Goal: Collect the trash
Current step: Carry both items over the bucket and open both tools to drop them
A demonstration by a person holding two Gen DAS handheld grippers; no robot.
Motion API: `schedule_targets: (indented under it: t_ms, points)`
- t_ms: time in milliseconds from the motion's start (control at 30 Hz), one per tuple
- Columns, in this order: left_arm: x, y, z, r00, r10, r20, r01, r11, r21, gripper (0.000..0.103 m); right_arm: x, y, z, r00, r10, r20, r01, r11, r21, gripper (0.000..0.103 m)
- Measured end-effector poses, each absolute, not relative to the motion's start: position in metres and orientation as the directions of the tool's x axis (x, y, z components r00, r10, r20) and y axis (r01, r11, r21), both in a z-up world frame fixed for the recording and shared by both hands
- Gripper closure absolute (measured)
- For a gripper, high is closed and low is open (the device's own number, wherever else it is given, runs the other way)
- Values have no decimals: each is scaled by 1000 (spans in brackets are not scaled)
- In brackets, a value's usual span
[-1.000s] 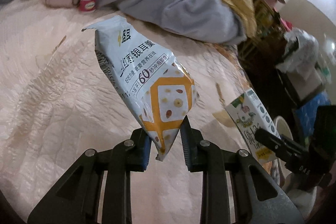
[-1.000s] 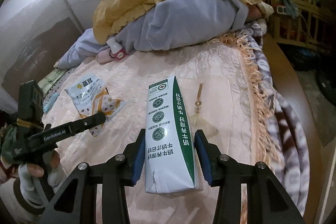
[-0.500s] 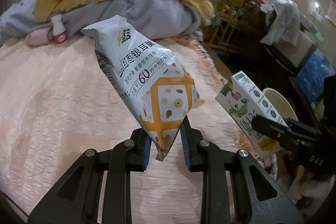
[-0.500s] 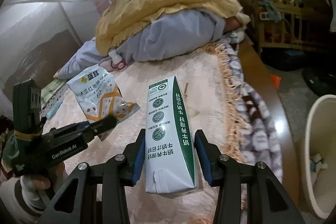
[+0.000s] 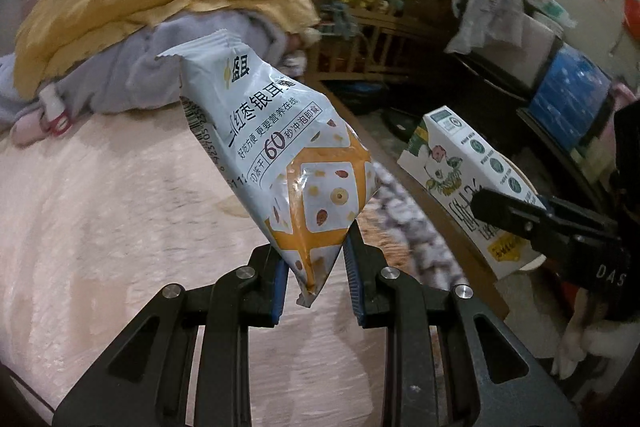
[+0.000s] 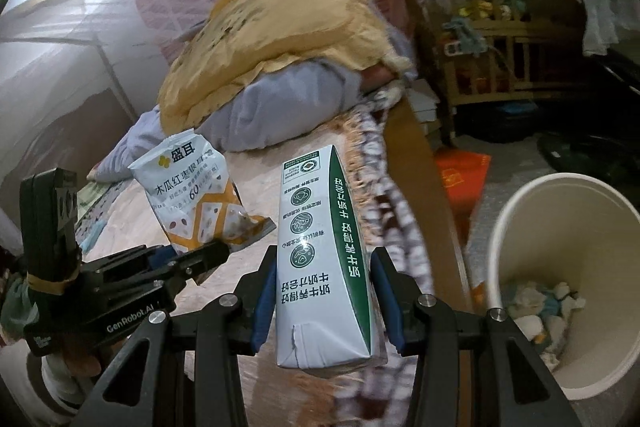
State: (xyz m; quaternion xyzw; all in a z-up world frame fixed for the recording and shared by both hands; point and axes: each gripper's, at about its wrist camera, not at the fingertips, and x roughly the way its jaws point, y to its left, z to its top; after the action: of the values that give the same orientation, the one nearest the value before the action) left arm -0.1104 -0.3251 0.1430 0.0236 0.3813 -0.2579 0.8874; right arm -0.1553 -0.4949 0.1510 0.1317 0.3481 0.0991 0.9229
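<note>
Right wrist view: over the last second both grippers have swung off the bed (image 6: 248, 211) toward the floor, so the white bin (image 6: 516, 227), absent before, now sits close at lower right, ready for dropping. The right gripper (image 6: 324, 301) clamps the milk carton (image 6: 320, 259), long axis pointing away along the fingers. The left gripper (image 5: 314, 261) pinches the snack packet (image 5: 280, 155) by its bottom corner, its length slanting up and left.

We see a bed (image 5: 100, 227) under a pale pink quilted cover. At its far end a yellow blanket (image 6: 280, 23) lies heaped over a grey one (image 6: 288, 103). Beyond the bed's far corner stands a wooden crib (image 6: 492, 39) full of toys, a white cloth (image 5: 484, 3) draped near it. An orange mat (image 6: 460, 175) lies on the floor beside the bed.
</note>
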Motion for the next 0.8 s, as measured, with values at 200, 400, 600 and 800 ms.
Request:
schedule_targets:
  t_ms: [200, 400, 600, 800]
  points:
    - [-120, -365, 146, 543, -475, -692, 539, 829, -146, 80, -170, -530, 154, 757, 223, -614, -33, 952, 306, 59]
    - [-124, -401, 145, 507, -498, -704, 587, 797, -141, 80, -183, -566, 154, 772, 179, -609, 26, 950, 313, 59]
    - [-128, -435, 140, 470, -512, -719, 632, 764, -131, 80, -194, -599, 149, 778, 134, -614, 83, 946, 312, 59]
    - [-130, -466, 135, 442, -523, -729, 667, 735, -122, 80, -203, -626, 142, 778, 94, -622, 135, 941, 311, 59]
